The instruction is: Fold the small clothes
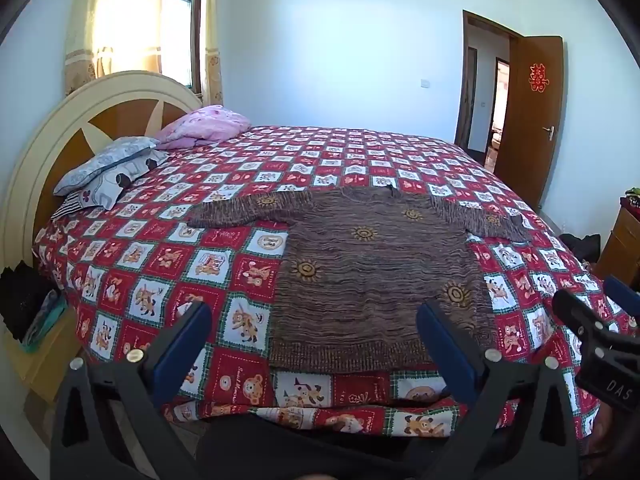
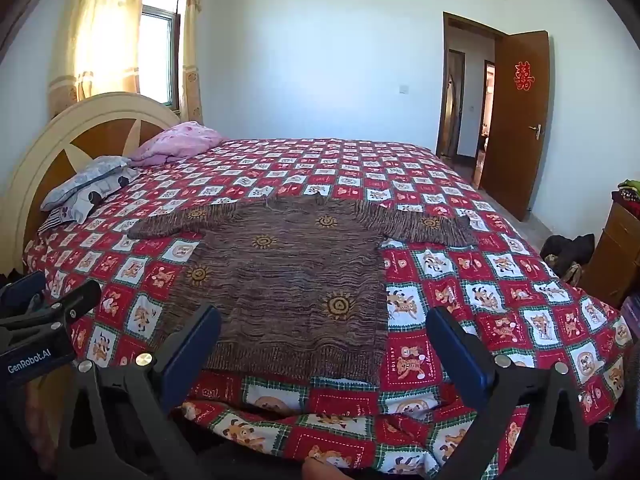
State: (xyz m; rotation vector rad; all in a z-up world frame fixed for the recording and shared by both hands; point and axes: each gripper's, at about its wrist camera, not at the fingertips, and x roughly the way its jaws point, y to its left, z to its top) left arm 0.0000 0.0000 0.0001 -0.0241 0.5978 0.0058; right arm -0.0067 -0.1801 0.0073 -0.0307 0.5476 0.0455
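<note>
The brown knitted sweater (image 1: 372, 276) lies flat on the near part of the bed (image 1: 224, 248), sleeves spread left and right. Left hand-held gripper (image 1: 314, 344) and right hand-held gripper (image 2: 324, 350) both hover wide apart, empty. Soft, floppy knit, probably light; best pinched at the ribbed hem corners or cuffs.

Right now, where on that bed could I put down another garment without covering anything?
The far half of the bedspread, beyond the brown sweater toward the wall, lies bare. So does the strip between its right sleeve and the bed's right edge, and the patch left of its body. The headboard end is crowded with pillows and a pink quilt.
</note>
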